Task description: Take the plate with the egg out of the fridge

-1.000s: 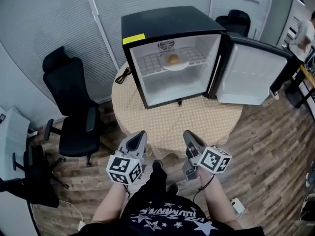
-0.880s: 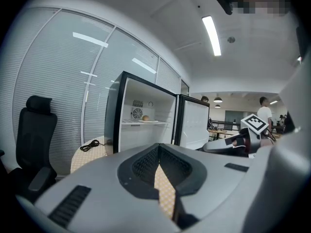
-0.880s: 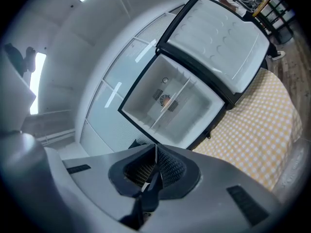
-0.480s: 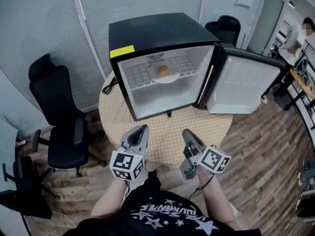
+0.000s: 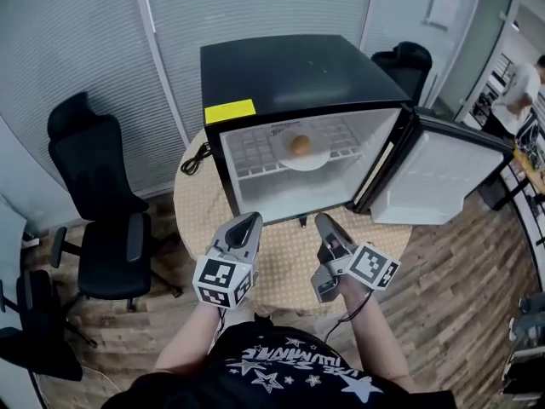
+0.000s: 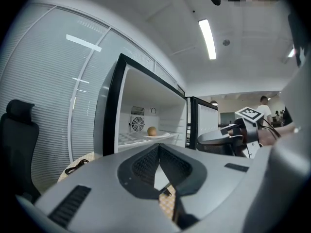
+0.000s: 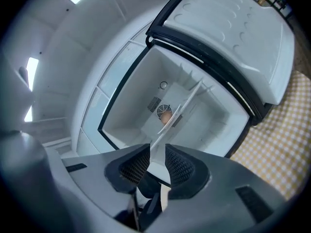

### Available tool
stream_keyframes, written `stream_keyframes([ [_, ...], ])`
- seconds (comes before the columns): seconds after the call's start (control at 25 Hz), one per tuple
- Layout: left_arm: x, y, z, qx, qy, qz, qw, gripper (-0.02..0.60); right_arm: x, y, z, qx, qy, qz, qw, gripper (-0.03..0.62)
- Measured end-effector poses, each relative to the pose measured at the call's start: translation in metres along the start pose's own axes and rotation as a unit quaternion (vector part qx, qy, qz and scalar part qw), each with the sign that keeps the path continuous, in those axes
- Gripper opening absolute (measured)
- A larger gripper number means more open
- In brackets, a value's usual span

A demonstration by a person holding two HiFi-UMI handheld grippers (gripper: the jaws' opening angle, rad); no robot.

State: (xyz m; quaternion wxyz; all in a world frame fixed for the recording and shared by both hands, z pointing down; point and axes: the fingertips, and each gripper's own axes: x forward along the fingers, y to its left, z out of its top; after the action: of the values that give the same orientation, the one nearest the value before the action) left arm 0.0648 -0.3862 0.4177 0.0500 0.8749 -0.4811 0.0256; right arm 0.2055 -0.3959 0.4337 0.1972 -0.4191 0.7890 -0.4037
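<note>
A black mini fridge [image 5: 298, 66] stands on a round table [image 5: 289, 250] with its door [image 5: 434, 177] swung open to the right. On its wire shelf sits a white plate [image 5: 318, 159] with a brown egg [image 5: 299, 144] on it. Both grippers hover over the table's near edge, short of the fridge. My left gripper [image 5: 249, 221] is shut and empty; its view shows the egg [image 6: 152, 131] and plate [image 6: 163, 136] ahead. My right gripper [image 5: 324, 222] points into the fridge at the egg [image 7: 165, 116]. Its jaws are opening, with a narrow gap and nothing between them.
A black office chair [image 5: 94, 186] stands left of the table and another [image 5: 409, 58] behind the fridge. A black cable [image 5: 197, 156] lies on the table beside the fridge's left wall. A person [image 5: 521, 88] stands far right. Window blinds close the back.
Both grippers have come forward from above the floor to over the table's near edge, closer to the open fridge. The plate and egg have not moved.
</note>
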Motion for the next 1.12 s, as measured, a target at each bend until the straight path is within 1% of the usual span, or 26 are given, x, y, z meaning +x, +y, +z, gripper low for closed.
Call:
stream_keyframes([
  [0.08,0.008,0.006,0.001,-0.004,0.001,-0.003,1.0,0.008,0.014,0.0,0.009,0.02,-0.008,0.007,1.0,0.093],
  [0.24,0.022,0.011,0.0,-0.002,0.005,-0.015,0.9999,0.008,0.035,-0.011,0.023,0.053,-0.023,-0.01,0.998,0.135],
  [0.44,0.036,0.011,0.0,0.009,0.005,-0.027,0.9996,0.008,0.065,-0.015,0.033,0.085,-0.029,0.006,0.996,0.162],
  [0.6,0.045,0.01,-0.004,0.003,0.01,-0.041,0.9991,0.008,0.084,-0.022,0.04,0.13,-0.037,0.013,0.991,0.17],
  [0.72,0.051,0.007,-0.009,0.0,0.018,-0.057,0.9982,0.008,0.094,-0.027,0.047,0.149,-0.047,0.015,0.988,0.175],
  [0.88,0.058,0.008,-0.012,0.0,0.022,-0.066,0.9976,0.008,0.106,-0.038,0.053,0.186,-0.059,0.013,0.981,0.175],
  [1.12,0.067,0.01,-0.012,-0.002,0.025,-0.076,0.9968,0.008,0.118,-0.046,0.053,0.211,-0.067,0.011,0.975,0.173],
])
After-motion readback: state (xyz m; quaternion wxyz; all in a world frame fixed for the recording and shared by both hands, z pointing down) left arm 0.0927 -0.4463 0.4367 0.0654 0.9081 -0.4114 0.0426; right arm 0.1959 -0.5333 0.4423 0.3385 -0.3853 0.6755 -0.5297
